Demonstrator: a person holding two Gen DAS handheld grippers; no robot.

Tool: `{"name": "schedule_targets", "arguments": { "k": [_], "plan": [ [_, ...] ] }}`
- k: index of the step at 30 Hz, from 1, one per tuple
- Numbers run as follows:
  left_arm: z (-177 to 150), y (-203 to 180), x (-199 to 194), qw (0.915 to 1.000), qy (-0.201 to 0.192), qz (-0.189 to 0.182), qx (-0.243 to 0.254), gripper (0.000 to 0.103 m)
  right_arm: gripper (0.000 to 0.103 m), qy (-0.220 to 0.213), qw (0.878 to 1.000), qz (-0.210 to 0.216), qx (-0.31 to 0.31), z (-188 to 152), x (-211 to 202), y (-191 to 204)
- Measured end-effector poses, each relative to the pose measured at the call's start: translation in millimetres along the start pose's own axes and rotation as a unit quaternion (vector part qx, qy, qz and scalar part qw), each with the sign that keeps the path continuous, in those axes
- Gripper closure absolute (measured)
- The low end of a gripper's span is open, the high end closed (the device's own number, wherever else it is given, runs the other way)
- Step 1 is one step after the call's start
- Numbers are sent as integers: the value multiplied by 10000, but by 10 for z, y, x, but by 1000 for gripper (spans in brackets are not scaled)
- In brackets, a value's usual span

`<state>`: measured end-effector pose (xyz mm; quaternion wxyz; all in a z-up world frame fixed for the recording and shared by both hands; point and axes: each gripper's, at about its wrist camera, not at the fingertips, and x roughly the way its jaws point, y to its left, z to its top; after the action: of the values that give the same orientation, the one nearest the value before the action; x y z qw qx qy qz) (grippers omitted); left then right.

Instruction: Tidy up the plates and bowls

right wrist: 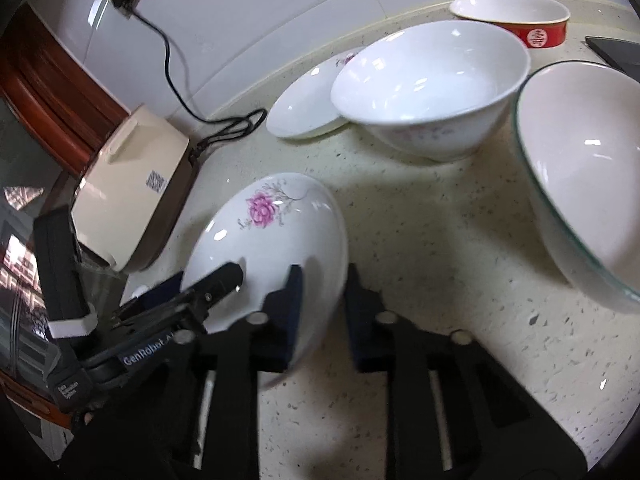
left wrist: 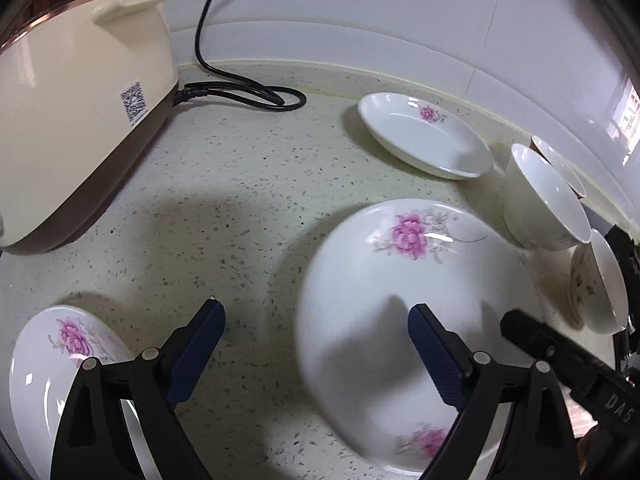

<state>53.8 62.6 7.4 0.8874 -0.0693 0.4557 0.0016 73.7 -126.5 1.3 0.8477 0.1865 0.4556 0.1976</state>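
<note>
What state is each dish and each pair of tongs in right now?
Large flowered plate: tilted, rim pinched by right tongs.
Left tongs: open, holding nothing.
Small flowered plate: flat on counter.
White bowl: upright, empty.
Red bowl: upright by the wall.

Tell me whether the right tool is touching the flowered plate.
Touching. The right wrist view shows the right tool shut on the rim of the flowered plate, one finger over its face, the other outside its edge.
</note>
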Motion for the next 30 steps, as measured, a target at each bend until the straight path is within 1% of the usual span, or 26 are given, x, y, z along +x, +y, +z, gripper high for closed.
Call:
{"name": "schedule_targets", "arguments": {
  "k": [1,2,3,4,5,6,7,8,10,14,18,21,25,30],
  "plan": [
    [-5,26,-23,9999,-63,-102,-83,15,87,20,10000,26,-53,-8,9,20],
    [-11,32,-50,9996,-121,-207,-118,25,88,2,9999,-21,-127,-13,17,47],
    [-16,40,-75,9995,-171,-231,-110,43,88,-14,9999,-51,-160,-20,16,58],
    [-20,40,-78,9996,-154,-240,-79,66,88,-26,9998,-84,-168,-24,15,60],
    [-26,66,-78,9992,-151,-347,-126,70,88,-63,9998,-122,-147,-23,2,44],
    [-35,117,-82,9980,-166,-550,-256,73,88,-78,9999,-120,-92,-17,-4,24],
    [-40,149,-84,9975,-161,-607,-324,80,88,-80,9999,-89,-23,-13,-9,-2],
    [-47,178,-90,9970,-162,-655,-383,82,89,-83,9999,-83,-6,-14,-7,-1],
    [-51,177,-105,9967,-150,-667,-440,83,89,-89,9999,-114,-47,-19,-8,15],
    [-96,115,-153,9974,-243,-546,-395,83,89,-149,9998,-139,-62,-29,-48,6],
    [-106,29,-285,9976,-515,-424,-196,83,89,-273,9996,-47,-18,-34,-121,-32],
    [-87,7,-366,9969,-653,-407,-165,83,89,-365,9993,43,-38,-50,-178,-37],
    [-108,28,-467,9961,-763,-413,-164,83,89,-475,9987,151,-116,-68,-234,1],
    [-164,87,-548,9956,-803,-413,-236,83,89,-551,9977,352,-204,-97,-275,72]
  ]
}}
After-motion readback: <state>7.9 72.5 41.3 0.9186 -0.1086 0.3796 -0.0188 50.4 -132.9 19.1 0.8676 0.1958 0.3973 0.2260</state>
